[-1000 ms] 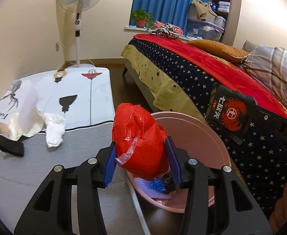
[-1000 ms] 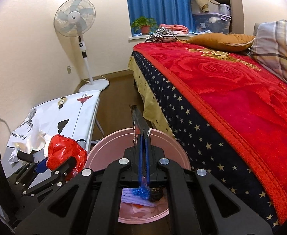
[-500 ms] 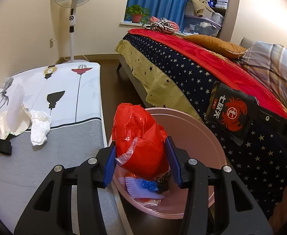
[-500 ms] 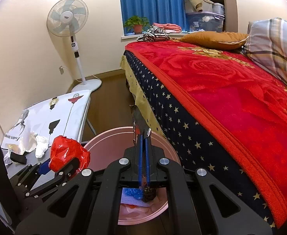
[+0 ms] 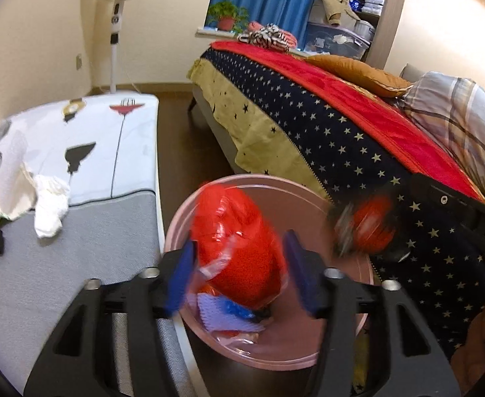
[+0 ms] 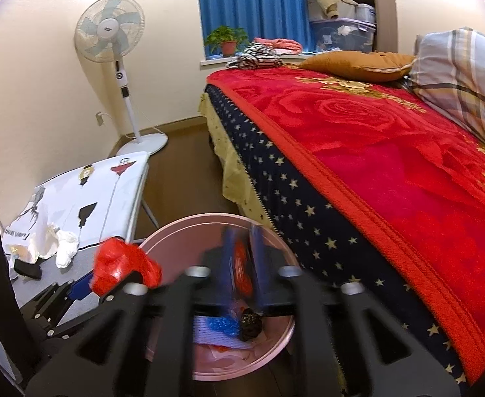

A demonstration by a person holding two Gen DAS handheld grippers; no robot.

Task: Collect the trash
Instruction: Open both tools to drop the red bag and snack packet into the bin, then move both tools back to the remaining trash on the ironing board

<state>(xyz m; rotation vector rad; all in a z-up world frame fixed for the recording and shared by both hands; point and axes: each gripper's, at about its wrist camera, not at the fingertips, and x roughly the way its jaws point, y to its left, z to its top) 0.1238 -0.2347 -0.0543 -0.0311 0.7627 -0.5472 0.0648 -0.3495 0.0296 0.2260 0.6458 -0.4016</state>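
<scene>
Bin: pink bin [image 5: 338,340] already holds blue and purple scraps.
Left hand-held gripper [image 5: 239,274]: jaws opening, red bag [image 5: 239,241] between them, over the bin.
Right hand-held gripper [image 6: 240,264]: jaws opening, red-and-dark wrapper [image 6: 241,269] slipping binward.
Left: white crumpled tissues [image 5: 49,203] on tabletop [image 5: 77,248] beside the bin.

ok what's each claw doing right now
left claw: opening, red bag between the pads, over the pink bin
right claw: opening, red-and-black wrapper between the pads

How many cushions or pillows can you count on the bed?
2. An orange-brown cushion lies at the far end of the bed; a grey plaid pillow sits to its right, touching it, partly cut off by the picture's edge. More may lie outside the view.
</scene>
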